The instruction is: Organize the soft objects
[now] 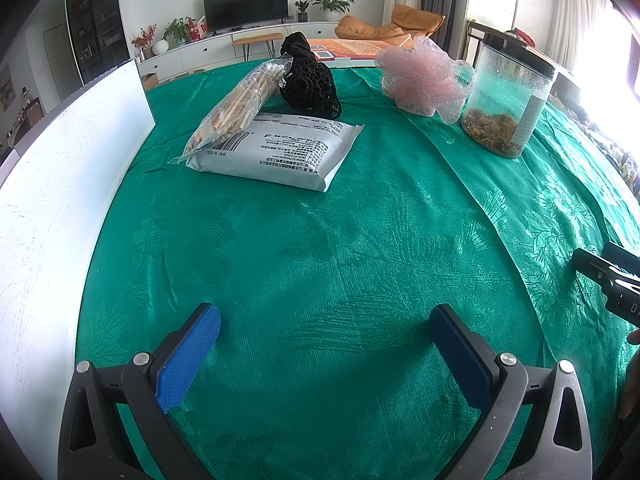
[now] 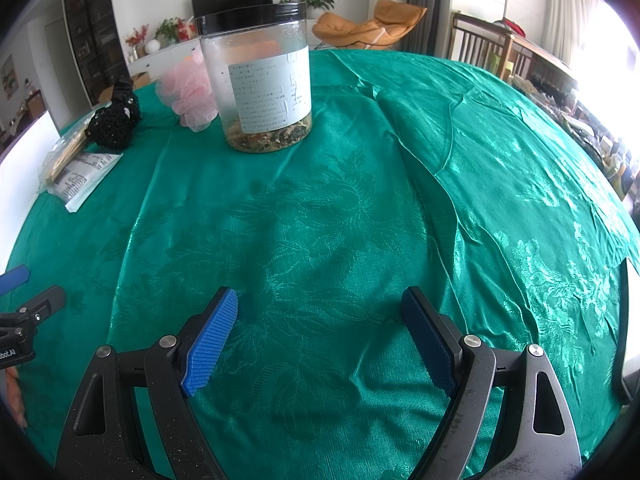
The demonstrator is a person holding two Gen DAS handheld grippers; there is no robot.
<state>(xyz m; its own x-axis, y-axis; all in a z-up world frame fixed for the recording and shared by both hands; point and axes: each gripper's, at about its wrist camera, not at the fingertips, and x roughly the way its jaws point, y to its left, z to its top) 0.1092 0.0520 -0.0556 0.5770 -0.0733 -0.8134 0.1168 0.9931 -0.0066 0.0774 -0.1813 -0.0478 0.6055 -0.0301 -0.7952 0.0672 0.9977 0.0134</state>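
Pink mesh pouf untouched, both tongs wide, empty.

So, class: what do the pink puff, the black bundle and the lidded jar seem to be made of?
Pink puff: gathered nylon-like netting, sheer and ruffled.
Black bundle: open knit or crochet mesh, matte, probably yarn.
Jar: clear plastic, likely; cloudy walls, glossy black lid, paper label.

"botai" on left tool

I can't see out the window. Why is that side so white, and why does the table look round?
Left wrist view: window glare whites out the right edge. Right wrist view: the same; the fisheye lens bulges the green tablecloth.
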